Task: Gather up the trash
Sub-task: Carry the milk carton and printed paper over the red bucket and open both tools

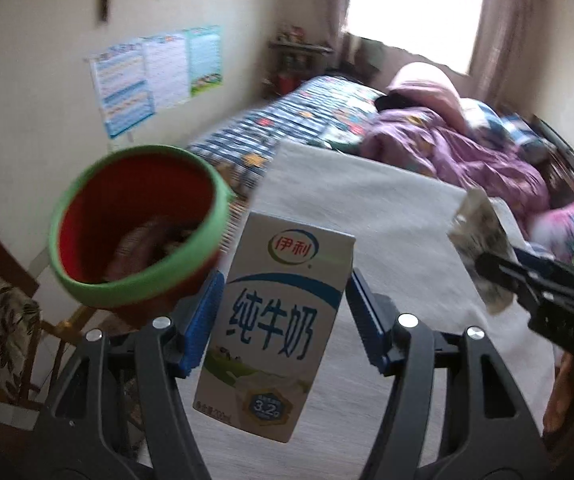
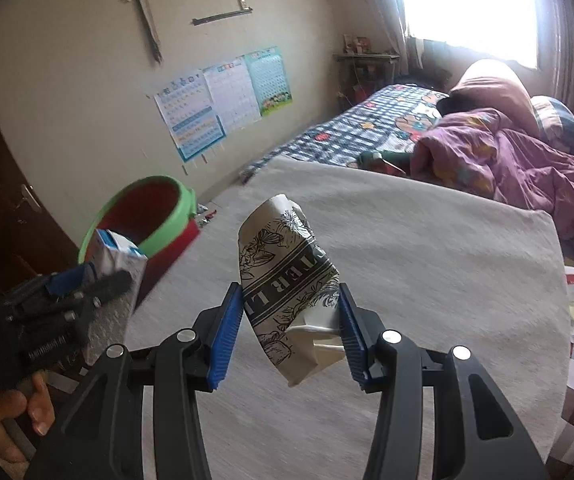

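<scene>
Clamping a boxy milk carton (image 1: 271, 320), left gripper (image 1: 283, 320); right gripper (image 2: 291, 320) pinches crumpled printed paper (image 2: 287, 280)

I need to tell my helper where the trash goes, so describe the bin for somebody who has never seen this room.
Find the grey cloth spread at the foot of the bed. At its far left edge stands the bin, a round red bucket. Its bright green rim sets it apart from everything nearby.

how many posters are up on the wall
3, side by side on the wall beside the bed: left poster, middle poster, green right poster. More may hang outside the view.
</scene>
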